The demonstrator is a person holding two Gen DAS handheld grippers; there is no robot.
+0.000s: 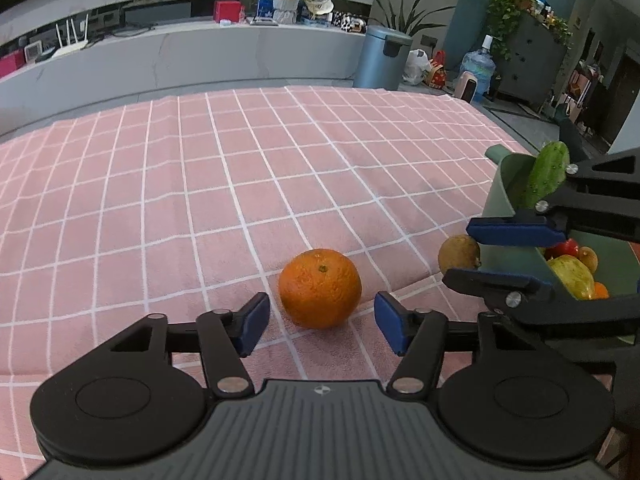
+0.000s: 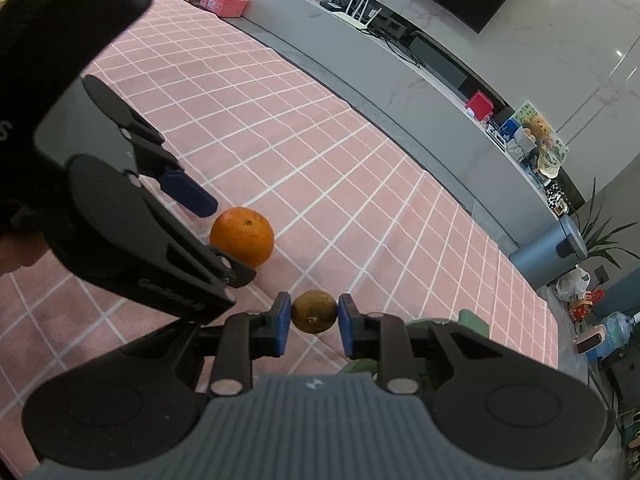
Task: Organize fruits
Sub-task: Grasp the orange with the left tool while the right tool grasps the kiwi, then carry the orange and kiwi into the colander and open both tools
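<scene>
An orange [image 1: 320, 288] rests on the pink checked cloth [image 1: 200, 200]. My left gripper [image 1: 322, 326] is open, its blue pads on either side of the orange's near half without touching it. The right wrist view shows the same orange [image 2: 248, 236] between the left gripper's fingers [image 2: 188, 194]. My right gripper [image 2: 315, 326] is shut on a small brown-green round fruit [image 2: 314, 311], which hangs beside the green basket [image 1: 500, 208]. The left wrist view also shows that fruit [image 1: 459, 254], in the right gripper [image 1: 456, 254]. The basket holds a cucumber [image 1: 548, 172] and several other fruits [image 1: 572, 276].
The cloth stretches far to the left and back. Beyond its far edge runs a long grey ledge [image 1: 200, 52] with boxes and a router. A grey bin [image 1: 382, 58], a water bottle [image 1: 478, 66] and plants stand at the back right.
</scene>
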